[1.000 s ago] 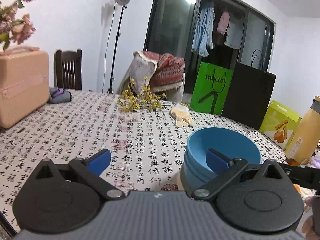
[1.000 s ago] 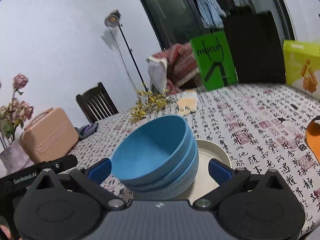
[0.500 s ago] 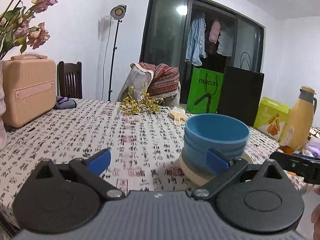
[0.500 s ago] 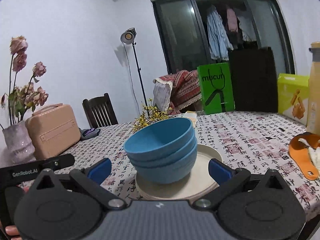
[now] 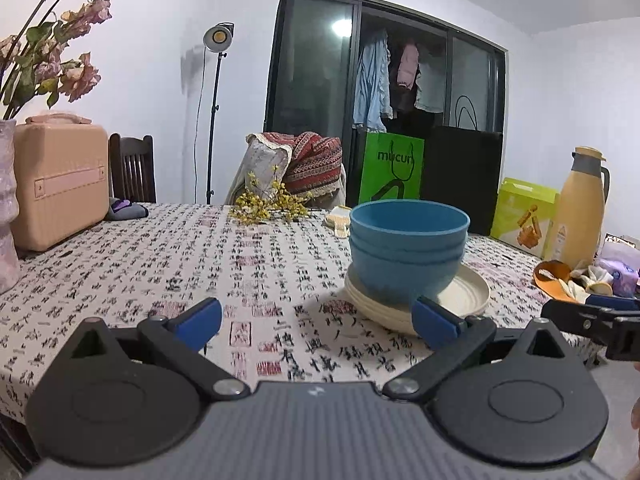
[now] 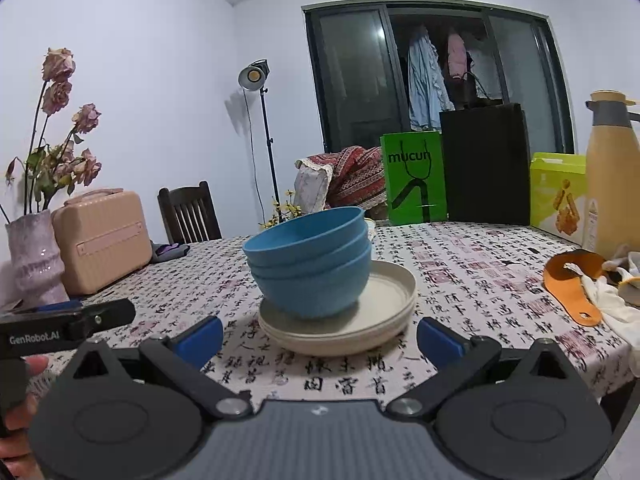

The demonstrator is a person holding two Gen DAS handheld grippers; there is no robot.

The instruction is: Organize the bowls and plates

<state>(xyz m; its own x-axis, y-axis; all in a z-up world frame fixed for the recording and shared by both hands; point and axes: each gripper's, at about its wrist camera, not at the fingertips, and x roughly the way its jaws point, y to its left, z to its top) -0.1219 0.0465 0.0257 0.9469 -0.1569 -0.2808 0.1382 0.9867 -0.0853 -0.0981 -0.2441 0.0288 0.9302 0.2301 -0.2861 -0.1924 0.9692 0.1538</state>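
Three blue bowls (image 5: 406,252) (image 6: 310,264) sit nested, slightly tilted, on a stack of cream plates (image 5: 460,290) (image 6: 384,300) near the table's front edge. My left gripper (image 5: 316,322) is open with nothing between its blue pads, held back from the stack and to its left. In the right wrist view my right gripper (image 6: 320,340) is open too, centred just in front of the plates and apart from them. Each gripper shows at the edge of the other's view.
The table carries a calligraphy-print cloth (image 5: 200,264). On it: a pink case (image 5: 60,180) and vase (image 6: 36,256) at left, yellow flowers (image 5: 268,204), gloves, an orange sandal (image 6: 572,280), a tan thermos (image 5: 580,208), green box and bags at right. A chair (image 6: 188,212) stands behind.
Both grippers have pulled back and dropped lower, away from the bowl stack, which now stands free on the plates. The fingers stayed open throughout.
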